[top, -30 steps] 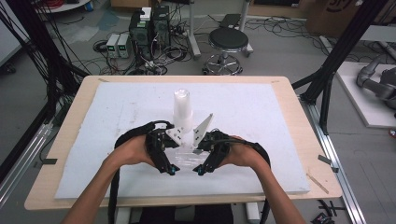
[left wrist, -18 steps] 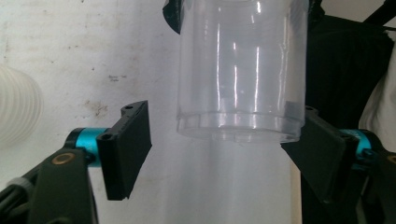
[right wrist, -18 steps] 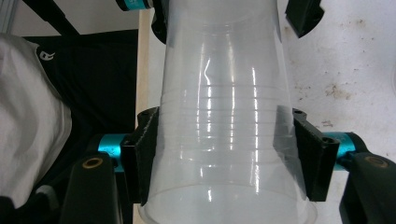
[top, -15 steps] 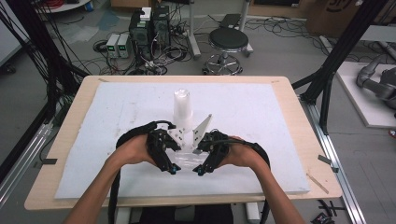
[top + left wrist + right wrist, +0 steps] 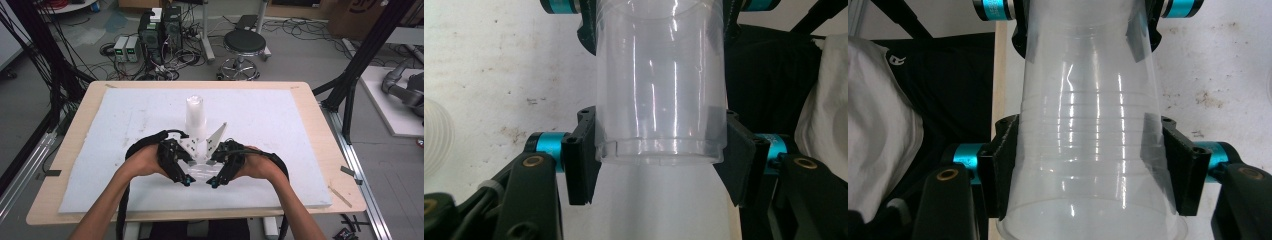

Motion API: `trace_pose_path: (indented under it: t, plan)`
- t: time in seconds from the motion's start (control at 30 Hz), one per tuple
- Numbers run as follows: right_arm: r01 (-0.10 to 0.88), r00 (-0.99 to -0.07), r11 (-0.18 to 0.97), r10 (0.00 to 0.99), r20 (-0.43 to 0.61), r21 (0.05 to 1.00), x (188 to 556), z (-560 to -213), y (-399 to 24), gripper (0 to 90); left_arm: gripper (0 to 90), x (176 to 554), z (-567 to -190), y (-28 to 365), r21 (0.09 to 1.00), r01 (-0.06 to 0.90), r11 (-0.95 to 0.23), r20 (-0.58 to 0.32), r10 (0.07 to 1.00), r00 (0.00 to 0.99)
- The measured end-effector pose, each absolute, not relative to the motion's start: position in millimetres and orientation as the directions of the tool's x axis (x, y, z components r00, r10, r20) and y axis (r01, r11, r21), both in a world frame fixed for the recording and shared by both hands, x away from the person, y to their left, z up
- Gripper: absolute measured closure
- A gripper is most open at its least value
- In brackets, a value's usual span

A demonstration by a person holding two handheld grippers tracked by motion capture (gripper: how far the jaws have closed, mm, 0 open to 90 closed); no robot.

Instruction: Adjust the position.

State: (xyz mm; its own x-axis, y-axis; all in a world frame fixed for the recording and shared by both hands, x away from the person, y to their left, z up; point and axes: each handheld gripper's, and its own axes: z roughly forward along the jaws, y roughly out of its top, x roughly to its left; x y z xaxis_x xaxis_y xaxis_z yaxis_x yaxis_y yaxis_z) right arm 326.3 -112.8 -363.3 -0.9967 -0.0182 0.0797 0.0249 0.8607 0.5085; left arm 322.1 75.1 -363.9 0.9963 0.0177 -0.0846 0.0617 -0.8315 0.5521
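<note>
Clear plastic cup (image 5: 200, 170) lies level just above the white foam pad (image 5: 300, 130), where I clamp it with left gripper (image 5: 186, 181), jaws just closed, and right gripper (image 5: 214, 183), each gripping one end.

From above, my workspace is evenly and softly lit; the white foam pad (image 5: 280, 130) on the tabletop (image 5: 320, 117) reads bright without burning out, and my forearms throw only faint, diffuse shadows. That high picture is a bit soft and grainy, with detail smearing toward the floor cables. In my left hand-held gripper view, vertical streaks of glare run down the clear plastic cup (image 5: 659, 85), whose nearest part blurs milky. In my right hand-held gripper view, the same cup (image 5: 1093, 130) shows bright white highlights along its ridges, and the black jaws stay dark, nearly featureless.
</note>
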Motion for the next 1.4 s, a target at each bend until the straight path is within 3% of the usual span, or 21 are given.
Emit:
trace_pose_path:
  t: [0.13,0.27,0.37,0.53,0.87,1.2,1.4]
  plan:
    - [0.034,-0.995,0.858,-0.017,0.094,0.513,326,-366,-114,32.4,41.9,323,-365,75,0.543,0.047,-0.838,-0.077,0.006,0.997]
    - [0.046,-0.995,0.854,-0.005,0.098,0.518,326,-369,-113,19.6,41.9,322,-365,76,0.555,0.070,-0.829,-0.086,0.026,0.996]
    - [0.056,-0.995,0.843,0.003,0.100,0.534,327,-368,-114,15.3,41.9,322,-364,77,0.554,0.065,-0.830,-0.082,0.023,0.996]
    - [0.055,-0.997,0.831,0.011,0.083,0.554,327,-366,-116,15.3,41.9,322,-365,80,0.555,0.062,-0.830,-0.072,0.027,0.997]
    - [0.077,-0.997,0.658,0.058,0.052,0.749,327,-351,-141,15.3,42.0,320,-387,101,0.662,0.119,-0.740,-0.066,0.101,0.993]
    - [0.111,-0.990,0.481,0.128,0.056,0.870,329,-347,-166,15.3,41.8,321,-401,127,0.816,0.175,-0.550,-0.108,0.153,0.982]
    - [0.139,-0.984,0.383,0.156,0.084,0.913,331,-352,-177,15.4,41.6,321,-408,138,0.909,0.229,-0.349,-0.177,0.174,0.969]
